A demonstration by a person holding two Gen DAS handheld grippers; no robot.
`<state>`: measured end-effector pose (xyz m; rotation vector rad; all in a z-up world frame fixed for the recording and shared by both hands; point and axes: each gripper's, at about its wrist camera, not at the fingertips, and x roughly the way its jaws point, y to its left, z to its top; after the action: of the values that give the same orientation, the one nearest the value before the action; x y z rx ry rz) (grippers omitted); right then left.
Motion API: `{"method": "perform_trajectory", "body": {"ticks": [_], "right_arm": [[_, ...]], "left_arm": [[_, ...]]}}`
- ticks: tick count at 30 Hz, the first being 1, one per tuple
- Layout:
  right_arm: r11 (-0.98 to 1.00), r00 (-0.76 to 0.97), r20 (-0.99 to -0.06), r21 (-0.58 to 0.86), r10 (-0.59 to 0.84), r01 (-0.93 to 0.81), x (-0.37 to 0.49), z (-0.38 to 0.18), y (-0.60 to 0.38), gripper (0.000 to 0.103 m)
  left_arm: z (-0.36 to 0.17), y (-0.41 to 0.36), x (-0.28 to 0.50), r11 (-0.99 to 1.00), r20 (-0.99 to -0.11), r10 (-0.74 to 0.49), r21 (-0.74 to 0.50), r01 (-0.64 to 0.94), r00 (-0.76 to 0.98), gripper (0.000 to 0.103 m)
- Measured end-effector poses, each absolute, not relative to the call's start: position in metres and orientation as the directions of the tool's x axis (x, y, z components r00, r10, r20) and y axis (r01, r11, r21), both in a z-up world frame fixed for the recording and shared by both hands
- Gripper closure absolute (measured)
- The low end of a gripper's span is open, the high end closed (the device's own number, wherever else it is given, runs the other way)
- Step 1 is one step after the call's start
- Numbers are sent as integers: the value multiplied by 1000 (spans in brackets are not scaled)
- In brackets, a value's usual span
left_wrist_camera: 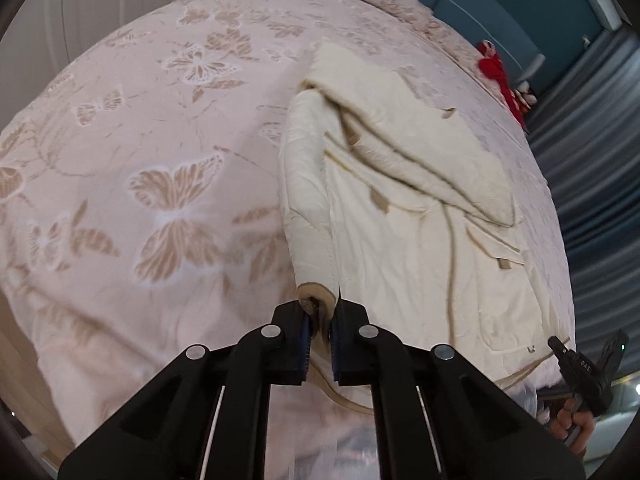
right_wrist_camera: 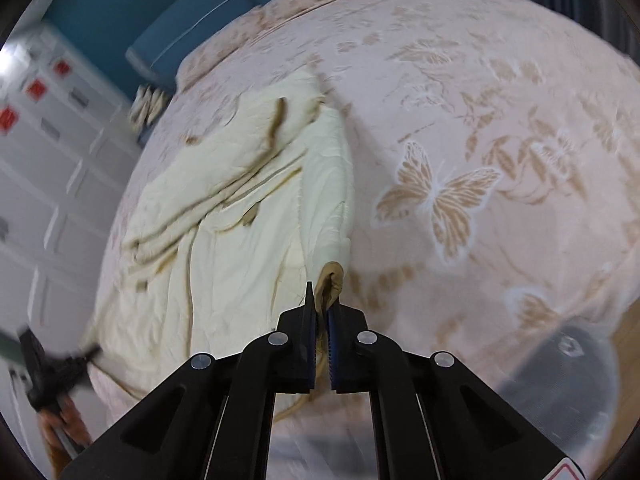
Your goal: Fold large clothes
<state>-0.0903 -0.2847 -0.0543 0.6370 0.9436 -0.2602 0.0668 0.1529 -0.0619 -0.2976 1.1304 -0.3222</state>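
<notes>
Looking at a cream coat lying rumpled on a pink butterfly bedspread, toward its right side in the left wrist view. Left gripper nearly closed, pinching a tan sleeve cuff between the blue pads. Same deal with the right gripper: squeezed tight on a tan cuff. Can't tell whether that's 1 cuff or 2. Also a red plush toy near the bed's far edge.

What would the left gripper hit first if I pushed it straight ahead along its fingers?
The left gripper is shut on the tan cuff. Straight ahead lies that cream padded sleeve, resting on the pink butterfly-print bedspread; depth is unclear.
</notes>
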Motion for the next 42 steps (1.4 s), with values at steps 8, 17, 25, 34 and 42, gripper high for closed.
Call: {"method": "perform_trajectory", "body": {"ticks": [8,17,25,34,42], "right_arm": [[912,309,-944,227,119,342,-192,-40,-249,99],[935,553,-829,257,84,244,-182,56,-247,99],[859,754,-656,398,21,322,-73,61,-308,99],[815,751,-658,409,-49,411,24,-3,-317,98],[804,725,-680,369,-108,466,61,-46,-322,75]], "left_arm": [[-28,192,-43,917,-871,-398,-367,157,288,97],[45,201,-46,912,-786,-409,-366,184,464,99],[63,164,80,929,-674,-367,-298,218,642,98],[-10,129,190,970,-759,-232,-227,87,609,96],[-93,115,232,992,-833,-111,-125,12,542,80]]}}
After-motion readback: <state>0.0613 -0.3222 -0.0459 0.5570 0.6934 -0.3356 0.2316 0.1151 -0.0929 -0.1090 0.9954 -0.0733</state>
